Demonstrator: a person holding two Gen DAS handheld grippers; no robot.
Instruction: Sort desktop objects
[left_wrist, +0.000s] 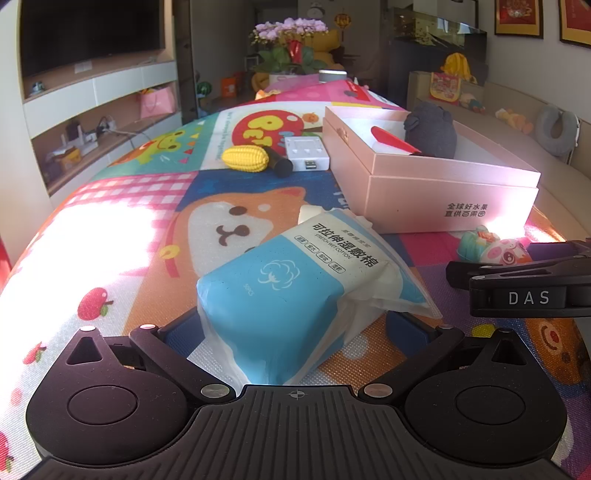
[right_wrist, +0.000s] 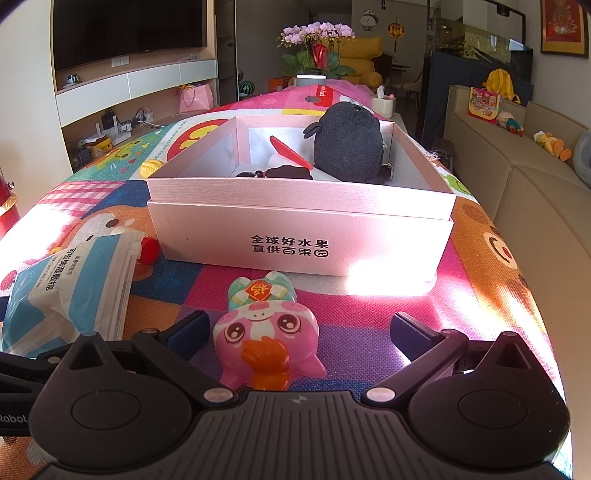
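Spread wide, the left gripper (left_wrist: 295, 332) straddles the soft blue-and-white cotton-pad packet (left_wrist: 295, 295) without yet pinching it. The right gripper (right_wrist: 299, 328), equally wide, flanks the glossy pink pig toy (right_wrist: 266, 343). Ahead stands the pink cardboard box (right_wrist: 295, 236). Likely next: close, lift, carry boxward.

pink box (right_wrist: 299, 236) beyond pig toy (right_wrist: 266, 332)

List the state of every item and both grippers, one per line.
Left gripper: jaws open around the cotton pack.
Right gripper: jaws open around the pig toy.
Cotton pack: sealed, lying on the mat.
Pig toy: on the mat, ungripped.
Pink box: open, holding a dark plush.
Toy corn: lying outside the box.
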